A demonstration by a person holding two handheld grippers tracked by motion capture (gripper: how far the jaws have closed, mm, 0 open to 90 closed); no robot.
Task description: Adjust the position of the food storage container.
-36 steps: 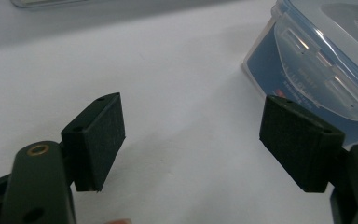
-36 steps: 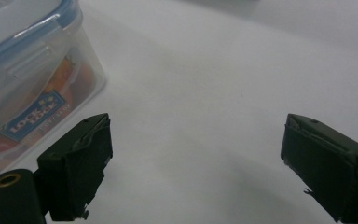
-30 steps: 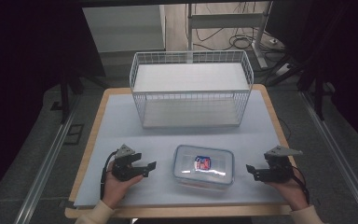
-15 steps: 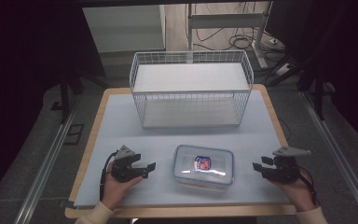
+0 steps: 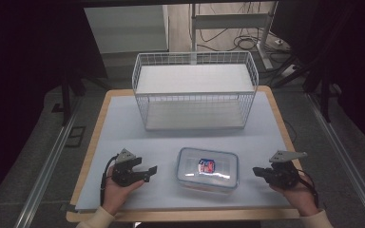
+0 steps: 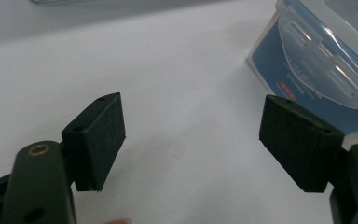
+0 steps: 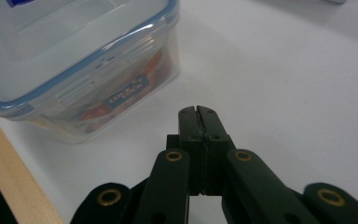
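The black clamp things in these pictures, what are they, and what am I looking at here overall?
They are hand-held grippers: a person holds one in each hand and works their two black fingers like tongs.

The high view looks down on a table from above the person's side. The left gripper is at the left and the right gripper at the right. Between them lies a clear plastic container with a blue-edged lid. Behind it stands a white wire basket.

The other two pictures come from a camera riding on each gripper. In the left gripper view the fingers stand wide apart with nothing between them. In the right gripper view the fingers have just closed together on nothing, beside the container.

Nothing is held.
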